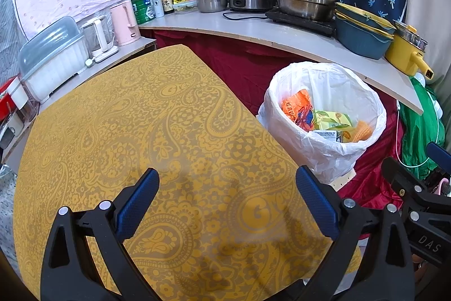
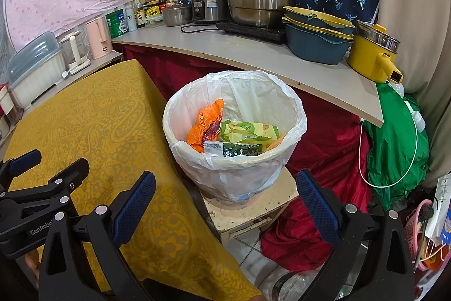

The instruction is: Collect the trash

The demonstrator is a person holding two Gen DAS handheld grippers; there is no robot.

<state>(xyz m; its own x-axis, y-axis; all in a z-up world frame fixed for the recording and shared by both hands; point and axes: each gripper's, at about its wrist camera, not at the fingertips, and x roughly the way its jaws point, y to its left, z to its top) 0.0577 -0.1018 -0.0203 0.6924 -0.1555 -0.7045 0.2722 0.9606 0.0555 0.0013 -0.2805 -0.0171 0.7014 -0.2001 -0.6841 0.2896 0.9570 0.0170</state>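
Left gripper [image 1: 227, 198] hovered low in frame over the yellow paisley tablecloth [image 1: 141, 117], jaws spread wide, nothing between them. Right gripper [image 2: 225, 199] likewise gaped empty, aimed at the lined trash bin [image 2: 293, 114] at frame centre. Bin held an orange wrapper [image 2: 207, 123] and green packet [image 2: 251, 131]. Counter [image 2: 253, 55] with pots ran across upper frame.

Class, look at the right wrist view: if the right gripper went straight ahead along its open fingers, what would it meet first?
Most likely the white-lined trash bin, centred between the right gripper's open fingers, probably its near rim or front wall. Depth is unclear; nothing shows in between.
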